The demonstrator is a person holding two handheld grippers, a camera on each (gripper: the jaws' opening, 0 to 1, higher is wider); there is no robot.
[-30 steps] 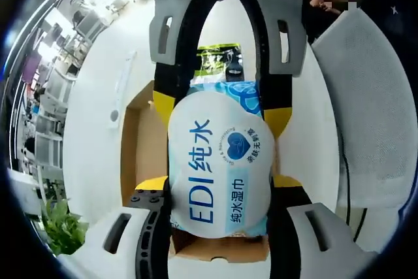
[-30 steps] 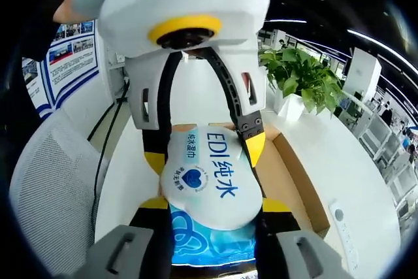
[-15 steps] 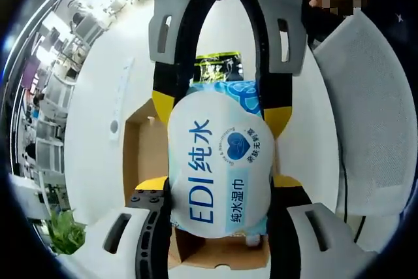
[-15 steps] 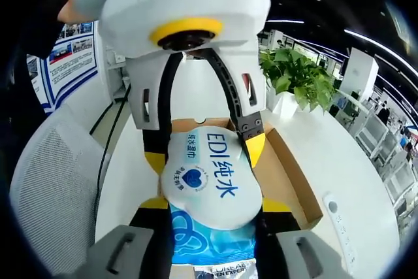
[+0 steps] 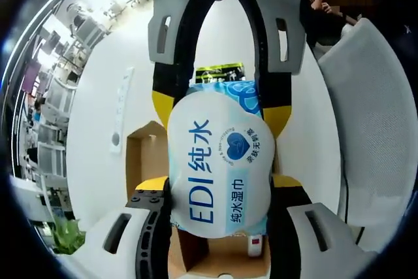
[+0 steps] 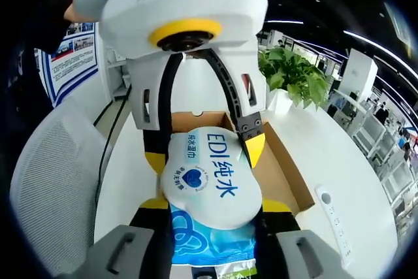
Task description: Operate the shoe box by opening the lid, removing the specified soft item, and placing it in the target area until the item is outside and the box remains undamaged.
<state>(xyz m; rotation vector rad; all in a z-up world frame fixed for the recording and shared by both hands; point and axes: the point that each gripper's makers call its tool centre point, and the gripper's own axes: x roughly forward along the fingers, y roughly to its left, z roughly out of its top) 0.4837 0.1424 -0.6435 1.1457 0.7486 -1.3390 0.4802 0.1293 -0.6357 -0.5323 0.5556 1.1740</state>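
Note:
A soft white and blue wet-wipe pack (image 5: pixel 219 174) is held in the air over the open cardboard shoe box (image 5: pixel 147 155). My left gripper (image 5: pixel 221 186) is shut on one end of the pack, its yellow-tipped fingers pressing both sides. My right gripper (image 5: pixel 220 112) comes in from the top of the left gripper view and is shut on the other end. In the right gripper view the pack (image 6: pixel 209 184) sits between my right gripper (image 6: pixel 212 206) at the bottom and my left gripper (image 6: pixel 204 155) above, with the box (image 6: pixel 281 168) behind.
A green and black packet (image 5: pixel 219 71) lies on the white table (image 5: pixel 98 161) beyond the box. A white remote-like bar (image 5: pixel 119 106) lies beside the box. A mesh chair (image 5: pixel 372 115) stands at the table's side. A potted plant (image 6: pixel 294 76) stands at the far end.
Both grippers keep their hold on the pack. The box has slid toward the bottom of the left gripper view and farther back in the right gripper view, so the pack has shifted over it.

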